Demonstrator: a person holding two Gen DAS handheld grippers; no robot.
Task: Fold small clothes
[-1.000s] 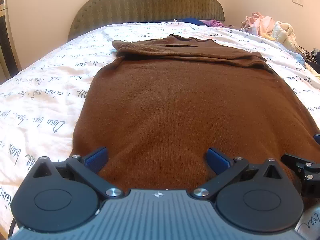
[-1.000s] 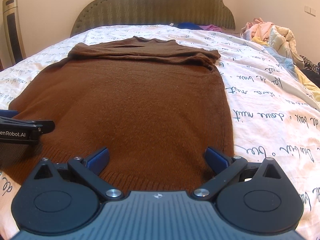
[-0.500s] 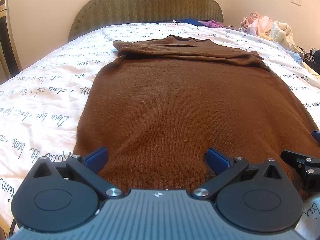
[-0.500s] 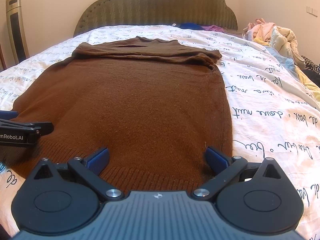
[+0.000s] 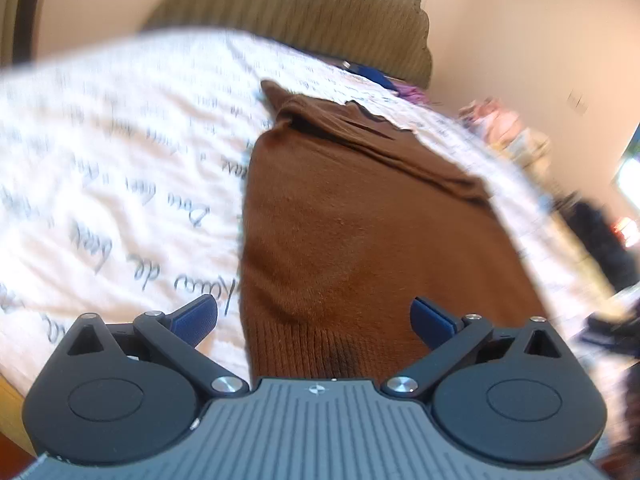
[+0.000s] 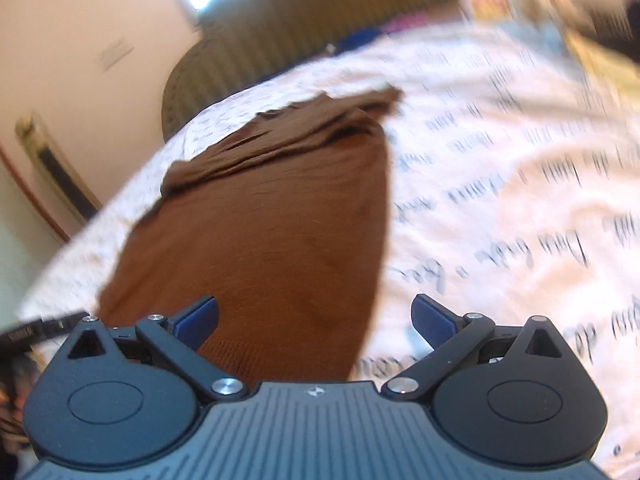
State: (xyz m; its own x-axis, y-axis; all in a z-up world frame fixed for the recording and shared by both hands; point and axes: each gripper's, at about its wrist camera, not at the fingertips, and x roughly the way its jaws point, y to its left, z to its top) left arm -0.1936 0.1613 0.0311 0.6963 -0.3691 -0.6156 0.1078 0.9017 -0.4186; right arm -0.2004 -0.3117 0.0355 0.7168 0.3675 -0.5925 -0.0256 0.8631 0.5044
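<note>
The brown sweater point(image 5: 360, 232) lies flat on the bed, on a white duvet point(image 5: 120, 184) printed with script, its ribbed hem nearest the cameras and its sleeves folded across the far end near the padded headboard point(image 5: 320, 20). Both views are tilted and blurred, so fine detail at the hem is hard to read.

At the near left corner of the hem, the left gripper point(image 5: 314, 320) has its jaws spread wide and grips nothing. The sweater's left edge runs between the two blue pads point(image 5: 196, 318): one pad sits over bare duvet, the other over knit. Closing from here could well pinch duvet together with the hem, and any lift would then drag the bedding up and wrinkle the garment.

At the near right corner, the right gripper point(image 6: 316, 320) is likewise wide open and empty. Here too the sweater point(image 6: 272, 232) edge falls between the pads point(image 6: 198, 320), with the right pad over the duvet point(image 6: 500, 200). The same risk applies, and a shallow bite on the ribbing alone could slip out partway through a fold.

Judging by the opposite tilts of the two views, the grippers are not level with each other. If one catches the hem and the other misses, the fold toward the far end would go skewed and the tucked sleeves could pull loose. A pile of other clothes point(image 5: 504, 128) sits at the far right, well apart and unlikely to interfere.
</note>
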